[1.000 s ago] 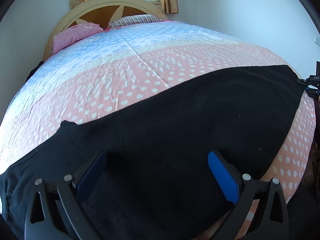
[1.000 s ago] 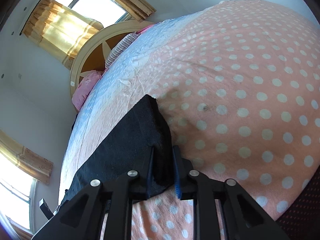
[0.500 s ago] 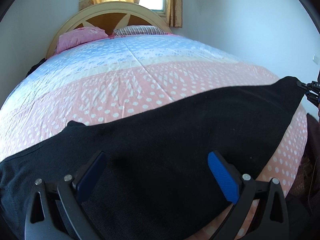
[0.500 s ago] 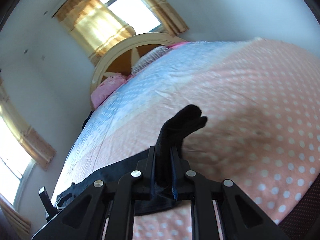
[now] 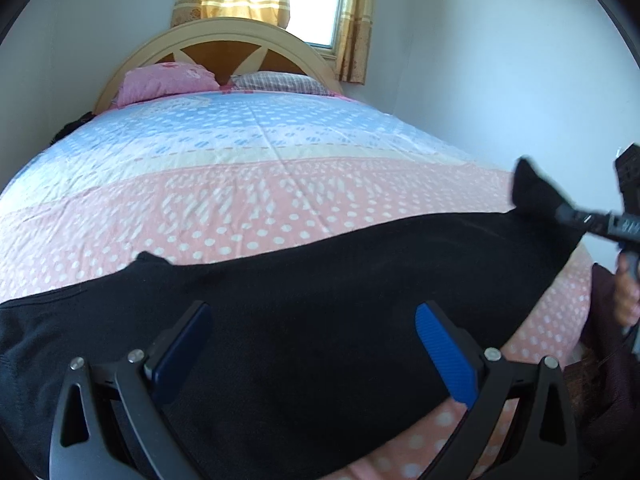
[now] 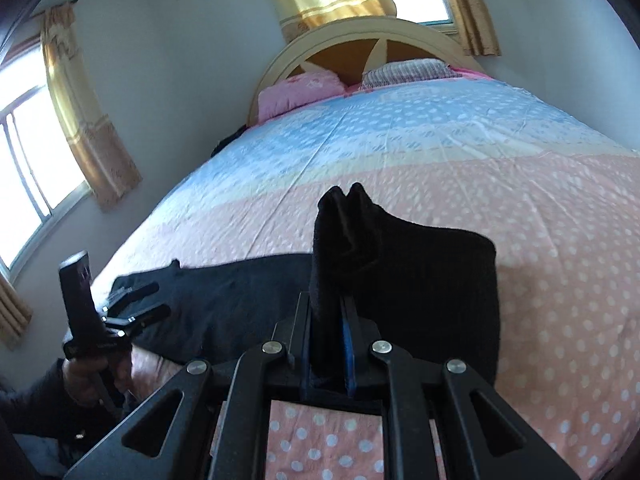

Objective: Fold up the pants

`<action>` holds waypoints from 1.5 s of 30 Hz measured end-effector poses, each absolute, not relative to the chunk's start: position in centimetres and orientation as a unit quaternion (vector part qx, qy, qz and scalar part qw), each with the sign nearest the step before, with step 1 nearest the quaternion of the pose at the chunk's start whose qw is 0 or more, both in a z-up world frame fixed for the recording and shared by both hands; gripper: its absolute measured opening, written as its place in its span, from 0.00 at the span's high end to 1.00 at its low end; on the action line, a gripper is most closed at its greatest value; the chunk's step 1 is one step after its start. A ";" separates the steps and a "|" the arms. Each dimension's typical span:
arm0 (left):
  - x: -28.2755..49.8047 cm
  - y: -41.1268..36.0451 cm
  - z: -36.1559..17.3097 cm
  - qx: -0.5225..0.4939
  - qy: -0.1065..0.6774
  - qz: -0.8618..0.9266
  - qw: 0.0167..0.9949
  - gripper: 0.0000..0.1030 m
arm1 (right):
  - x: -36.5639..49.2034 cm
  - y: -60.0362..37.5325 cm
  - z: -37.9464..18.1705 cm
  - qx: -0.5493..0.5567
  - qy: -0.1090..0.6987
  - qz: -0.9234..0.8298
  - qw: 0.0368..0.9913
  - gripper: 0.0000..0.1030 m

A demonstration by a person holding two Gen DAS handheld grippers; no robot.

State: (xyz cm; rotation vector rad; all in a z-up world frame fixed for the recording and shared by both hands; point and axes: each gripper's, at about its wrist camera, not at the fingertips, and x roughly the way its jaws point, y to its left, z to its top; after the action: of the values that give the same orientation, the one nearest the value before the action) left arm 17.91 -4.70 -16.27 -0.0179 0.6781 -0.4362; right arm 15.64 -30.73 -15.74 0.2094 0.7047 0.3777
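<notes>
Black pants point(image 5: 304, 280) lie lengthwise along the near edge of the bed. Over their left part my left gripper point(image 5: 316, 344) hangs open, its blue pads wide apart with nothing between them. My right gripper point(image 6: 326, 320) is shut on the right end of the pants point(image 6: 420, 272), which it holds lifted off the cover, the fabric bunched and standing up past its fingers. In the left wrist view the right gripper point(image 5: 560, 211) shows at the right edge with that raised corner. In the right wrist view the left gripper point(image 6: 160, 299) shows at the far left, held by a hand point(image 6: 86, 376).
The bed cover point(image 5: 248, 196) is pink with white dots near me and blue farther off. A pink pillow point(image 5: 168, 82) and a striped pillow point(image 5: 280, 80) lie against the arched headboard point(image 5: 224, 36). White walls close in on both sides, and curtained windows point(image 6: 80, 120) stand behind and to the left.
My right gripper has lifted the pants' end off the bed, rolled upright and carried it toward the left. The left gripper stays open over the pants, tilted slightly.
</notes>
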 end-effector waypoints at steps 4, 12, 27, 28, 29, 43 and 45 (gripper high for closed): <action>17.6 -7.6 -15.4 0.015 0.333 -0.258 0.907 0.00 | 16.4 -28.6 -18.4 0.066 0.379 0.189 0.904 0.87; 19.2 -14.4 -14.9 0.012 0.364 -0.341 0.867 0.01 | 16.1 -30.3 -17.8 0.061 0.375 0.222 0.898 0.61; 22.0 -23.2 -15.8 -0.015 0.431 -0.390 0.814 0.40 | 15.0 -39.7 -17.5 0.217 0.284 0.143 0.923 0.59; 22.0 -23.5 -15.8 -0.013 0.428 -0.390 0.815 0.49 | 15.0 -39.8 -17.6 0.221 0.281 0.141 0.923 0.59; 22.0 -23.6 -15.7 -0.014 0.428 -0.394 0.813 0.70 | 14.9 -40.0 -17.7 0.224 0.280 0.139 0.923 0.59; 22.2 -17.4 -11.1 -0.092 0.406 -0.398 0.817 0.90 | 14.0 -40.7 -18.2 0.237 0.269 0.127 0.925 0.52; 22.2 -15.9 -10.9 -0.110 0.411 -0.390 0.816 0.90 | 13.9 -40.4 -18.2 0.233 0.270 0.130 0.925 0.52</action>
State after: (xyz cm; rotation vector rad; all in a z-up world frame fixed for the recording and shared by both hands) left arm 22.24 -15.86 -10.94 -0.2349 0.8760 -0.8324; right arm 13.95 -40.41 -18.19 0.4788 0.5532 0.2658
